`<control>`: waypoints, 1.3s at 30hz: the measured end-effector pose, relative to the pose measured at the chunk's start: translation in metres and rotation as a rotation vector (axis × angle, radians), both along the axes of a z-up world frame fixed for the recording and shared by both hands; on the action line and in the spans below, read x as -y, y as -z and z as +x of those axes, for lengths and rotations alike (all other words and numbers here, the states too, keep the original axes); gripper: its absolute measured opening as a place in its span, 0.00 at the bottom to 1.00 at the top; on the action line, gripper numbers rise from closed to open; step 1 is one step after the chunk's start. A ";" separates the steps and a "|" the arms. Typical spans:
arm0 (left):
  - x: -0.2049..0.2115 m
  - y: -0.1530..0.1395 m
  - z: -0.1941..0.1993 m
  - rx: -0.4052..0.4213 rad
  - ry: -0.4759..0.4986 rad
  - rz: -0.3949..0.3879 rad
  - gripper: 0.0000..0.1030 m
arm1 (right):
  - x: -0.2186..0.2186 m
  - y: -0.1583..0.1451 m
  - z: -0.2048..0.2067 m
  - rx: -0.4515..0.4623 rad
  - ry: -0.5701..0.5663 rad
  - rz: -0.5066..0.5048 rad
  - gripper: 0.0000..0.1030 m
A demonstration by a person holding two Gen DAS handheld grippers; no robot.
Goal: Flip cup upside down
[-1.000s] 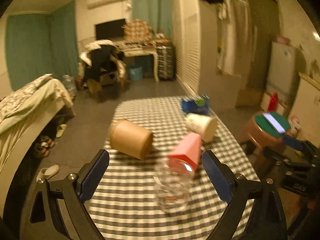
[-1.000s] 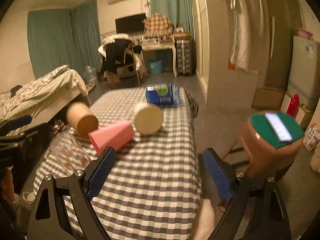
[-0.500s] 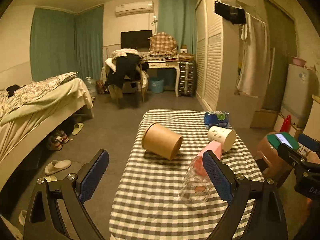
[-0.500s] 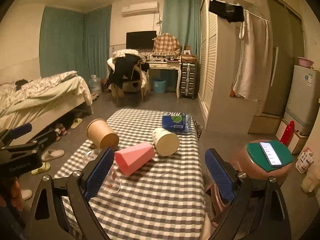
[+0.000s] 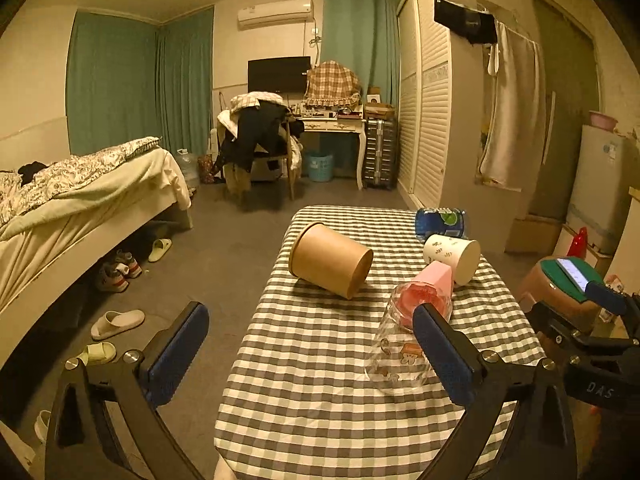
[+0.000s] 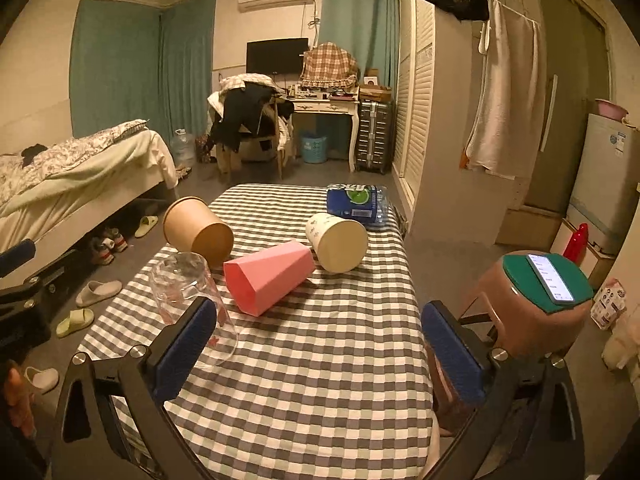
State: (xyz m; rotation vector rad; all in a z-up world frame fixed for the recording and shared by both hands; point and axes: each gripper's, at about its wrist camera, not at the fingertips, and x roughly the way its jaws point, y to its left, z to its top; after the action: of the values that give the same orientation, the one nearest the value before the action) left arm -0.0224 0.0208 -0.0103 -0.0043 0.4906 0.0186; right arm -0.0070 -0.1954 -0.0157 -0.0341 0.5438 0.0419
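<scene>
A clear glass cup [image 5: 396, 354] stands upside down on the checked table [image 5: 320, 360]; it also shows in the right wrist view [image 6: 188, 296]. A pink cup [image 6: 268, 282], a brown paper cup [image 6: 198, 230] and a white paper cup [image 6: 338, 242] lie on their sides behind it. The same three show in the left wrist view: pink [image 5: 432, 290], brown [image 5: 330, 258], white [image 5: 454, 252]. My left gripper [image 5: 308, 354] is open and empty, held back above the table's near left edge. My right gripper [image 6: 316, 350] is open and empty over the near table.
A blue packet [image 6: 354, 200] lies at the table's far right corner. A brown stool [image 6: 528, 308] with a green pad and a phone stands right of the table. A bed [image 5: 80, 200] and slippers [image 5: 116, 320] are on the left.
Both grippers have pulled back and up from the table, so the cups look smaller and farther. The glass cup now stands clear of the left gripper's fingers.
</scene>
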 end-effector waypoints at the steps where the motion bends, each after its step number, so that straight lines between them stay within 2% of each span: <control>1: 0.000 0.000 0.000 -0.002 0.000 -0.001 1.00 | 0.001 0.000 0.000 0.001 0.002 0.001 1.00; 39: -0.002 0.000 0.002 -0.003 -0.009 0.006 1.00 | -0.001 -0.007 -0.002 0.009 0.000 -0.010 1.00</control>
State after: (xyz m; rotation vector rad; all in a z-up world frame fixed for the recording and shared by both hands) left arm -0.0203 0.0226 -0.0103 -0.0007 0.4932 0.0288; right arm -0.0085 -0.1948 -0.0090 -0.0439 0.5348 0.0392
